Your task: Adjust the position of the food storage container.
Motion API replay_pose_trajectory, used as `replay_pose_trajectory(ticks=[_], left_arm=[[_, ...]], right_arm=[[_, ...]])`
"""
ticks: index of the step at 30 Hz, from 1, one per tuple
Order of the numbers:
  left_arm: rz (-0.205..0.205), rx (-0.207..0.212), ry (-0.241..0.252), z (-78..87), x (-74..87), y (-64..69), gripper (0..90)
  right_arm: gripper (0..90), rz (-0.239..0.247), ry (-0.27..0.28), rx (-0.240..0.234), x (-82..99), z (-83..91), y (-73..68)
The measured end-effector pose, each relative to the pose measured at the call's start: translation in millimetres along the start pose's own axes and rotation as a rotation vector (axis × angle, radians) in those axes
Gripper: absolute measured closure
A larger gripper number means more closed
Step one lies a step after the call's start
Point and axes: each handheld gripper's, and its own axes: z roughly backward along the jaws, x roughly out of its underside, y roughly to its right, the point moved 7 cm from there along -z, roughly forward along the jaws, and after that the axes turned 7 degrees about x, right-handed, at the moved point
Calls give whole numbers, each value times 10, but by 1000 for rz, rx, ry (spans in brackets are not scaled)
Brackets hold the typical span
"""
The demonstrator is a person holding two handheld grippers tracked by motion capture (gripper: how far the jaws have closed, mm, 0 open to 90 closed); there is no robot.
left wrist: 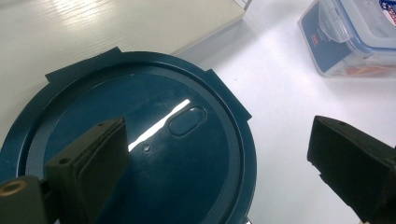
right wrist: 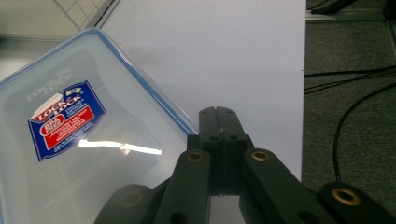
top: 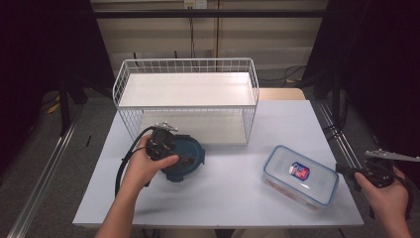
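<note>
Little of the work looks done so far. The round dark-teal container (top: 184, 157) sits on the table near the middle of its left half, just in front of the white wire shelf rack (top: 187, 97) that stands along the far edge, and its lid is on. The left gripper (top: 163, 144) hangs directly over that lid with its jaws spread wide; in the left gripper view one jaw is above the lid and the other is out past its rim, and neither appears to press on the container (left wrist: 140, 154), so no grasp has been made yet. The clear rectangular Lock & Lock box (top: 300, 175) with blue-trimmed lid lies closed near the right front corner of the table. The right gripper (top: 352, 177) is off the right edge of the table, just beside that box, its jaws pressed together on nothing, as the right gripper view shows beside the box (right wrist: 70, 140). Both shelves of the rack are bare. By my reading, closing on the round container and moving it, likely into the rack, is all still to come, and the box is untouched.
</note>
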Motion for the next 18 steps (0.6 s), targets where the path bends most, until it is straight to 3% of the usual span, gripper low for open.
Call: replay_pose_trajectory(ticks=[5, 6, 8, 18], left_arm=[[-12, -7, -20, -1, 10, -8, 54], [1, -6, -6, -12, 3, 1, 54], [-12, 7, -17, -13, 8, -7, 54], [-7, -1, -18, -9, 10, -1, 54]], right_arm=[[900, -6, -27, 10, 98, 9, 87], [900, -10, -32, 12, 119, 6, 91], [900, -33, -40, -3, 171, -16, 89], [900, -8, -28, 28, 143, -80, 47]])
